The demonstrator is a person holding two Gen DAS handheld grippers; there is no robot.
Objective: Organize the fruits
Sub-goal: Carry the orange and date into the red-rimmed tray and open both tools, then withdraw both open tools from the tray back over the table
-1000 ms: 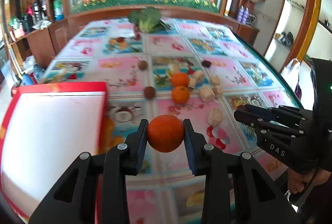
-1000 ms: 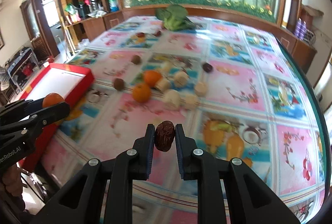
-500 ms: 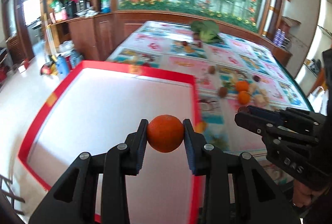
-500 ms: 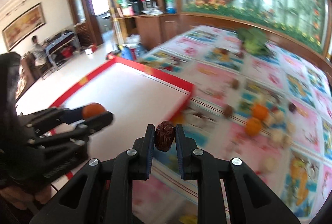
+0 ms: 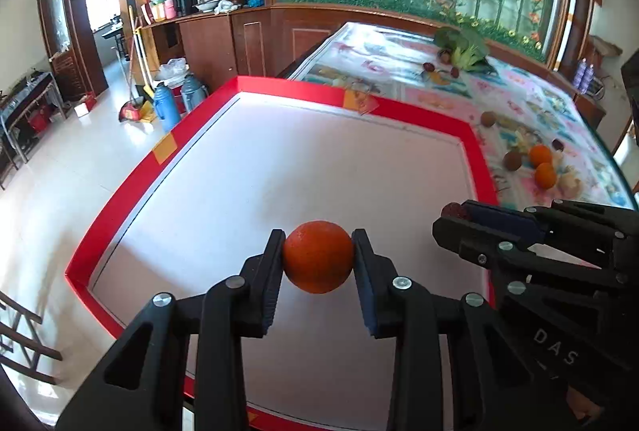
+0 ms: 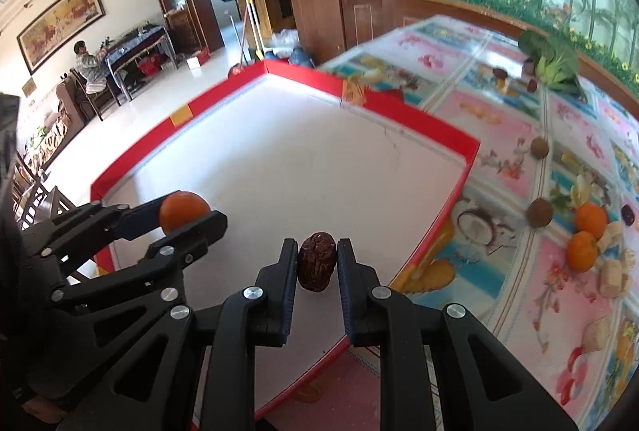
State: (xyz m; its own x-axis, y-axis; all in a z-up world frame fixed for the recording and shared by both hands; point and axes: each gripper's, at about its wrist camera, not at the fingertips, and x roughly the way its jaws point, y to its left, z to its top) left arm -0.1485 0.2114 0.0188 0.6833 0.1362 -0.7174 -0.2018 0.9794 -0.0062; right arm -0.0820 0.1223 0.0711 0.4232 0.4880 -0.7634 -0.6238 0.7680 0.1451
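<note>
Left gripper (image 5: pixel 318 263) pinching round orange (image 5: pixel 318 256) above red-rimmed white tray (image 5: pixel 471 135); right gripper (image 6: pixel 317 263) clamping wrinkled red date (image 6: pixel 316 266), long axis upright; fruit-print tablecloth (image 6: pixel 551 295) alongside; tiled floor (image 5: pixel 48 199) beyond.

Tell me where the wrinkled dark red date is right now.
The date is clamped in the right gripper, centre of the right wrist view, above the near right part of the red-rimmed white tray, right of the left gripper holding the orange.
</note>
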